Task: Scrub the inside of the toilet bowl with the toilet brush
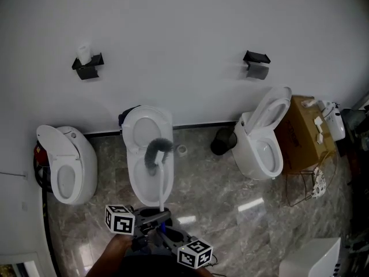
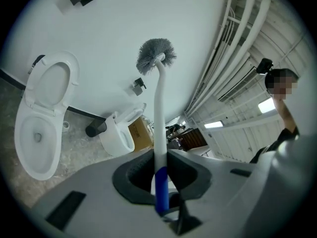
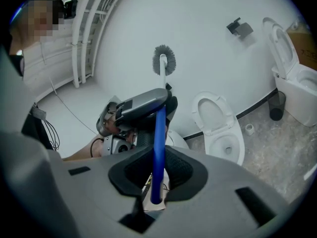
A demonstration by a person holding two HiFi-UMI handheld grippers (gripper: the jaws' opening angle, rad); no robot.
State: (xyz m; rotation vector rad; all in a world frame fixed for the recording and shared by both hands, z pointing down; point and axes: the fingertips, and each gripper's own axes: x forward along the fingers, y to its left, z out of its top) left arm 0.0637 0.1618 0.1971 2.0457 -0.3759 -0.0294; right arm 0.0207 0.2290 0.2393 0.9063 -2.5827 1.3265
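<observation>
Grip check: left claw (image 2: 159, 171) is closed on the toilet brush (image 1: 161, 175), its jaws pinching the white handle just above the blue end section. The right claw (image 3: 157, 176) is closed on that blue end, directly behind the left one, so both holds sit close together at the tail of the handle. In the head view the bristle head (image 1: 157, 152) overlaps the rear of the middle toilet bowl (image 1: 137, 183), centre left of the frame, below its raised lid (image 1: 147, 120). Both gripper views, however, show the bristles against the white wall (image 1: 184, 33), with the bowl off to one side. Judgement: the brush is held in the air, aimed above the bowl and not yet inside it, and scrubbing has not begun. The bristles appear to touch no surface. Risks from here: the whole length of the brush projects beyond the two holds, so any side load on the bristles could twist the thin, smooth handle in the jaws and let it rotate or slide. A lowering path set too far back could strike the lid or the seat rim instead of entering the bowl. Hard strokes could flick water onto the marble floor (image 1: 219, 195).
</observation>
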